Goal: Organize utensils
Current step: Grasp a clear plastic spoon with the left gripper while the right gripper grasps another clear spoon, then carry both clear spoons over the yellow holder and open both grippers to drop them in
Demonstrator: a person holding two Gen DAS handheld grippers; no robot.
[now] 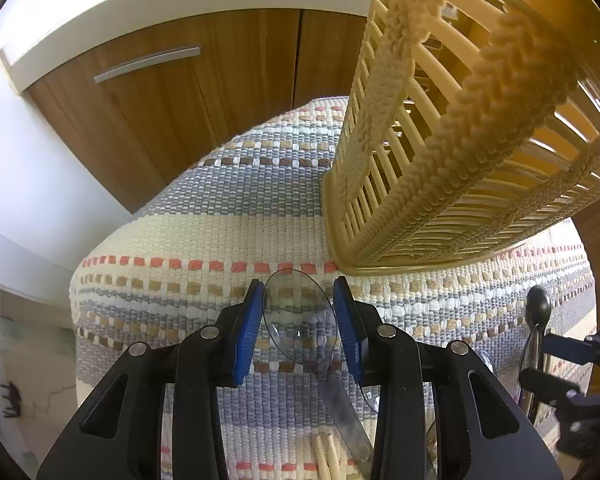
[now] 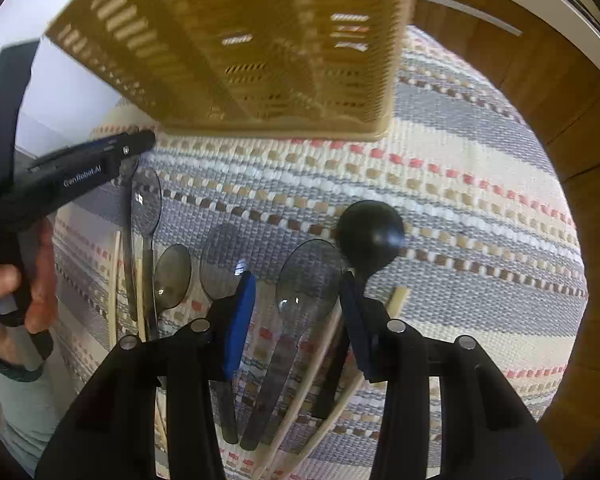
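utensils lie on a striped woven mat [image 2: 460, 184] in front of a tan slotted basket [image 2: 260, 52]. right wrist view shows the most: four smoky clear spoons [image 2: 308, 276], a black round spoon [image 2: 370, 234] and pale chopsticks [image 2: 324, 344], all handles toward the camera. right gripper [image 2: 296, 320] hangs over one clear spoon with fingers spread, gripping nothing. left wrist view shows only a single clear spoon [image 1: 300, 316] between the spread fingers of the left gripper [image 1: 298, 328], not pinched, plus chopstick tips [image 1: 326, 456] below. basket [image 1: 460, 140] stands just past it, to the right. open mat stretches left toward the wooden cabinet [image 1: 180, 92]; the mat's edge drops off at the left.
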